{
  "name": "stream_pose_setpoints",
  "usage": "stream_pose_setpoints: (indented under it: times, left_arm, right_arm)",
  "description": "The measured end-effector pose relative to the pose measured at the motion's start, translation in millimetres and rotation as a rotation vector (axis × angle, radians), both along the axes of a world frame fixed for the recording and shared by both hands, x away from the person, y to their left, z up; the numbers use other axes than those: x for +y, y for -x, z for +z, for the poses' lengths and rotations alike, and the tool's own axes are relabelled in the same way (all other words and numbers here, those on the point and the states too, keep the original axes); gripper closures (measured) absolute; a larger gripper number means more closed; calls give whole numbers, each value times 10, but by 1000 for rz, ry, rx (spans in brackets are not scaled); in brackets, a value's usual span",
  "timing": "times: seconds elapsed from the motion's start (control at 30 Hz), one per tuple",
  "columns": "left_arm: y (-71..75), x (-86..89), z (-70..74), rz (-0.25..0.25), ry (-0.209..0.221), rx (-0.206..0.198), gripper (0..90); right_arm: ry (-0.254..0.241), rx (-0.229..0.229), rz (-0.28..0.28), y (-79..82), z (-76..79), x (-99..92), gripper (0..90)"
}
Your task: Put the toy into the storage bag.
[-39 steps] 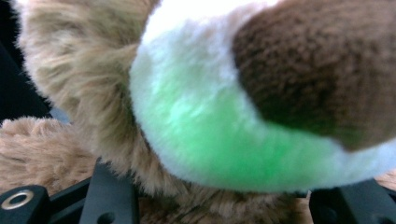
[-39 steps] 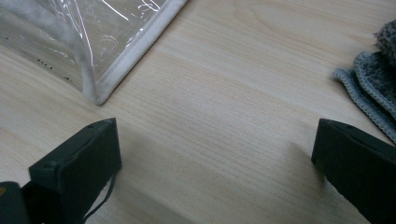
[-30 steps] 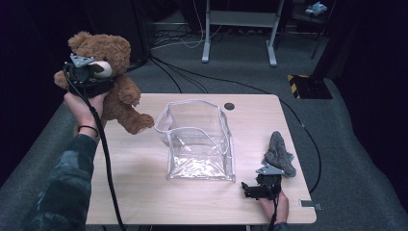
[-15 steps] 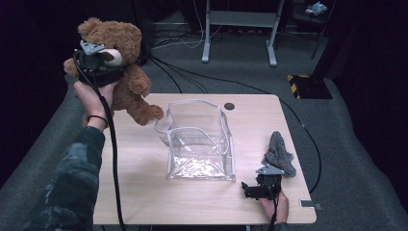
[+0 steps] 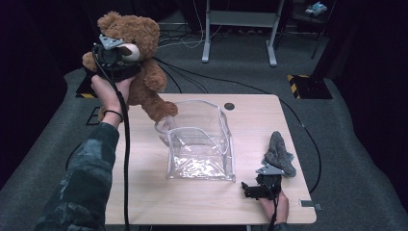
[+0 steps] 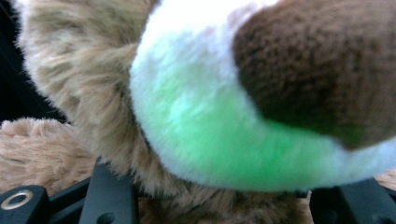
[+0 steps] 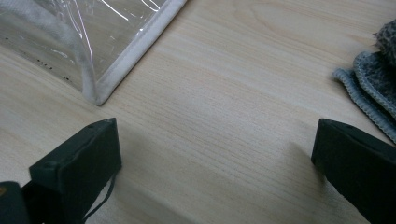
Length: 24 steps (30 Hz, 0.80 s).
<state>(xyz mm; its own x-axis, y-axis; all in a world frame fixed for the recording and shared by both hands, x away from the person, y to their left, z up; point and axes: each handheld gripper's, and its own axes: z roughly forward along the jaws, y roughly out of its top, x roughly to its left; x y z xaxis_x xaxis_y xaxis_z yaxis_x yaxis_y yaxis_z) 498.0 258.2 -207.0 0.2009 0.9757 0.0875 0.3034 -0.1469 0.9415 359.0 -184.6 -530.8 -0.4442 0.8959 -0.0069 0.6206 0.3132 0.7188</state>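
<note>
At the table's near edge, the right gripper [image 5: 250,188] rests on the pale wooden table [image 5: 250,120] with jaws wide apart, beside a grey knitted cloth [image 5: 279,154]. Beyond it stands a clear plastic bag [image 5: 199,144]. The left gripper [image 5: 122,60] clamps a brown plush teddy bear [image 5: 139,72] aloft, its foot at the bag's far-left rim.

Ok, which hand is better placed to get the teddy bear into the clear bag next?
Left. The left gripper already holds the teddy bear raised beside the clear bag, one foot at its open rim. The right gripper rests open on the table, near the grey cloth.
</note>
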Motion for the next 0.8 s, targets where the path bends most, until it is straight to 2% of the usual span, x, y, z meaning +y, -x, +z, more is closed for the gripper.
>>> stream_pose_setpoints:
  times: [0.27,0.6,0.63,0.77,0.8]
  left_arm:
    - [-61,-242,0,-36,19,-11,452]
    - [-117,-503,-55,-86,19,4,451]
    - [-125,-574,-66,-97,25,5,451]
    - [-142,-667,-86,-111,36,0,450]
    - [-153,-727,-106,-123,52,5,450]
  right_arm:
    - [1,2,1,1,2,-1,5]
    - [1,4,0,2,4,-2,7]
    - [1,3,-1,2,4,-2,7]
    - [1,4,0,2,4,-3,7]
    - [2,5,1,3,5,-3,7]
